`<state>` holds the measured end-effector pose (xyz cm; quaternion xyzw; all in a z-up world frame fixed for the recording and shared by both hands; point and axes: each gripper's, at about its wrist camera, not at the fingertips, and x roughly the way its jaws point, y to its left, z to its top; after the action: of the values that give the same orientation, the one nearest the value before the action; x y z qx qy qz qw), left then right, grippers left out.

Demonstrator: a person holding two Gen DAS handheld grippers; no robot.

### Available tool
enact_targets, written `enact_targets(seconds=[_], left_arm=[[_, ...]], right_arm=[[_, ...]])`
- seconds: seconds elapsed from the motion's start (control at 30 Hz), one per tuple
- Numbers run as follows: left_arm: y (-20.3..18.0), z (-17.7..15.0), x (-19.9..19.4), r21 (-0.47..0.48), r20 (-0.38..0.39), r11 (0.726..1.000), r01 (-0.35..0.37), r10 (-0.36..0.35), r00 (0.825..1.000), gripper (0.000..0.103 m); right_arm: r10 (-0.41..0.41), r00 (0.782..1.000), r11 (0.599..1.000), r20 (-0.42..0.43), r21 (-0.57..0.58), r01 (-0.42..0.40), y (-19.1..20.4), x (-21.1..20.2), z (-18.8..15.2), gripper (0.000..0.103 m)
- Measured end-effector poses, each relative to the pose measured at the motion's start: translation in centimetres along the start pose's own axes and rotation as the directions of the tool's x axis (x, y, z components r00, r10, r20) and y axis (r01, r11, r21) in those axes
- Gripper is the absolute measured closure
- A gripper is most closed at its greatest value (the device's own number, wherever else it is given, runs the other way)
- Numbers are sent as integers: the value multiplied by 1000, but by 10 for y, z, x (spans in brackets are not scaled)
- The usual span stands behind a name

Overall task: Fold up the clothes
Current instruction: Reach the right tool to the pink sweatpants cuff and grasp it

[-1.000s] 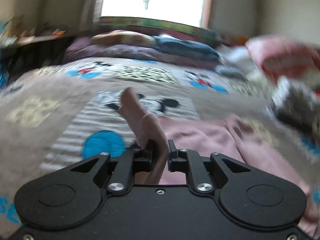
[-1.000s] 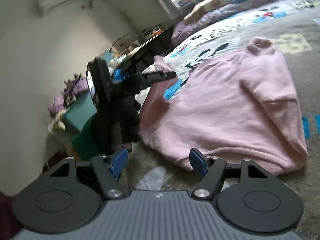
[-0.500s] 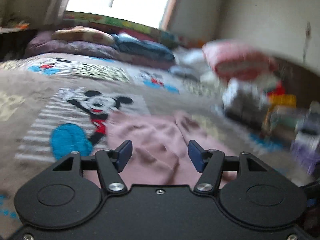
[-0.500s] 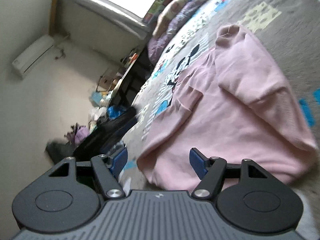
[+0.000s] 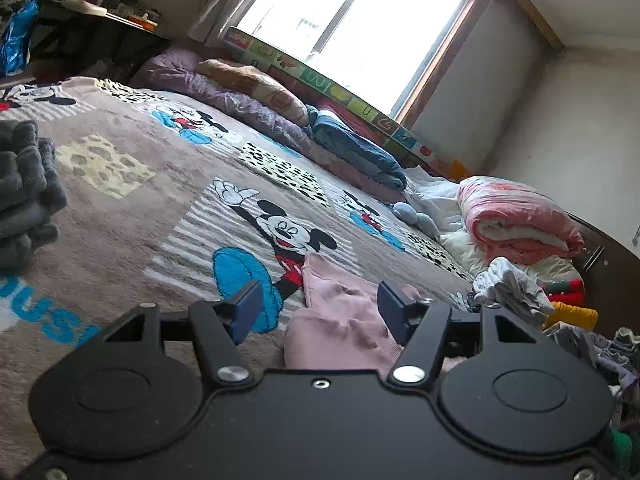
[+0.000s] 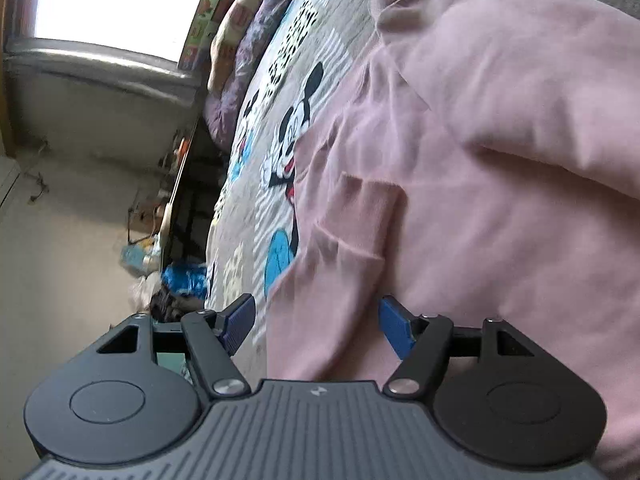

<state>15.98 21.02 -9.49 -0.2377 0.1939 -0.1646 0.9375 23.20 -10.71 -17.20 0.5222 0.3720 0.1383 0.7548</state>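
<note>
Having let go of the sleeve gripped a second ago, now lying folded across the pink sweater (image 6: 480,184) at centre frame in the right wrist view. Hovering low with the left tongs (image 5: 320,312), jaws spread wide and holding nothing, a pink edge of the sweater showing between them at lower centre. Hanging likewise with the right tongs (image 6: 318,322), jaws wide apart and empty, poised over the near hem, though possibly brushing it, the blur making that hard to judge. Meaning one sleeve fold likely done, body fold not yet made. Lying on the cartoon blanket (image 5: 132,208). Crowding the scene: grey folded pile (image 5: 24,192) at left edge, rolled pink quilt (image 5: 516,216) and loose clothes (image 5: 512,284) at right, none blocking the sweater.
</note>
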Motion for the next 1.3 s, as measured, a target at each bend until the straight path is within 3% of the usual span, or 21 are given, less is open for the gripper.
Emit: enact_targets(seconds=[0.13, 0.43, 0.63, 0.7, 0.83, 0.93, 1.07, 1.13, 1.17, 1.2, 1.3], left_arm=[[5, 1, -5, -1, 2, 1000, 15, -15, 1000, 41], [8, 1, -8, -4, 0, 1000, 26, -26, 1000, 41], [10, -1, -13, -9, 1, 1000, 20, -20, 1000, 41], [10, -1, -15, -12, 6, 1000, 19, -19, 1000, 41], [11, 0, -16, -14, 10, 1000, 19, -19, 1000, 41], [12, 1, -15, -14, 9, 1000, 19, -19, 1000, 41], [14, 1, -13, -11, 7, 1000, 20, -20, 1000, 41], [16, 1, -11, -11, -1, 1000, 14, -14, 1000, 41], [17, 0, -10, -12, -6, 1000, 9, -9, 1000, 41], [19, -1, -9, -13, -12, 1000, 4, -4, 1000, 41], [19, -3, -8, -6, -33, 1000, 0, 0, 999, 41]], right_arm=[[-11, 999, 1000, 45, -13, 12, -1, 7, -2, 39], [-9, 991, 1000, 134, -2, 9, -13, 13, -1, 61], [33, 988, 999, 151, 22, -37, -12, 14, 2, 58], [46, 990, 998, 135, 41, -52, -15, 17, 3, 52], [-42, 992, 999, 123, -29, 46, 5, 28, 3, 51], [-67, 985, 997, 157, -17, 71, 10, 34, 4, 50], [-85, 981, 996, 173, -12, 89, 10, 44, 4, 57], [-84, 983, 995, 161, -41, 91, 13, 50, 6, 66], [-78, 986, 995, 150, -53, 87, 14, 50, 7, 85], [-72, 988, 994, 138, -66, 82, 15, 51, 8, 90], [-47, 990, 989, 131, -129, 64, 27, 43, 12, 90]])
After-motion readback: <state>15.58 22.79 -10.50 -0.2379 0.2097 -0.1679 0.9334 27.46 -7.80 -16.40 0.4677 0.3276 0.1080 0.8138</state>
